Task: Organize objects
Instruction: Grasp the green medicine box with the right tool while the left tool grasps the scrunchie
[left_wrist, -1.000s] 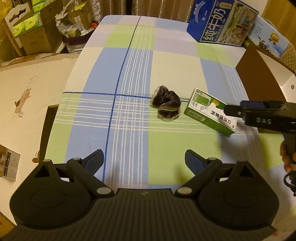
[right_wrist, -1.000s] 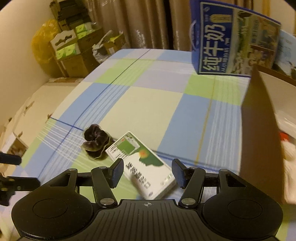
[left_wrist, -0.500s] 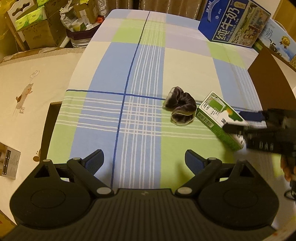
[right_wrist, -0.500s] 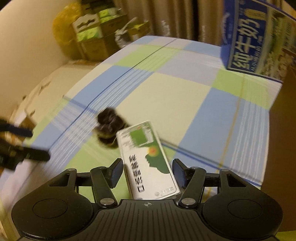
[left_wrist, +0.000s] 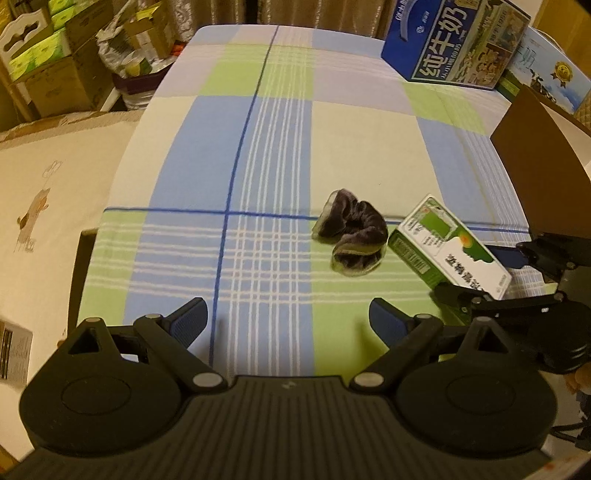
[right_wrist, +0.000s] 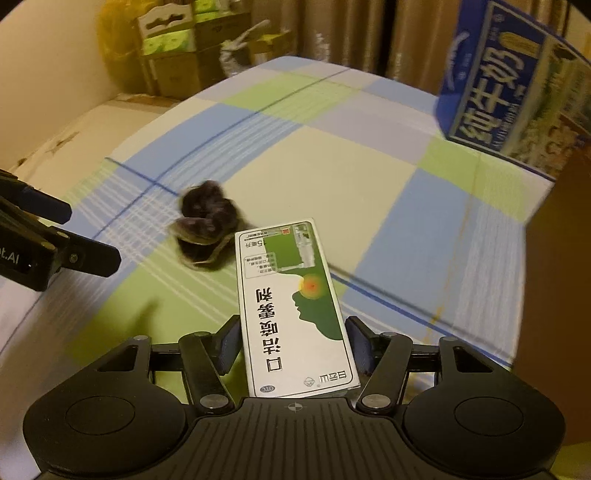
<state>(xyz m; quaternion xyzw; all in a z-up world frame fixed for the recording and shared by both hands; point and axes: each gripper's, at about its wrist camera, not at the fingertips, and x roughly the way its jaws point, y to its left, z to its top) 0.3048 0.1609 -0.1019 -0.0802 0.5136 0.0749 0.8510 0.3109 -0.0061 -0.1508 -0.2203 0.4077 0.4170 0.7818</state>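
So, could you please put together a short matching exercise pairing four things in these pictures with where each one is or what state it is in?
Things:
1. green and white medicine box
2. dark scrunchie
3. left gripper
4. blue milk carton

Places or states:
A. open, holding nothing
B. standing at the far end of the checked cloth
C. between the right gripper's fingers
D. lying on the cloth beside the box

Pairs: 1-C, 2-D, 3-A, 4-B
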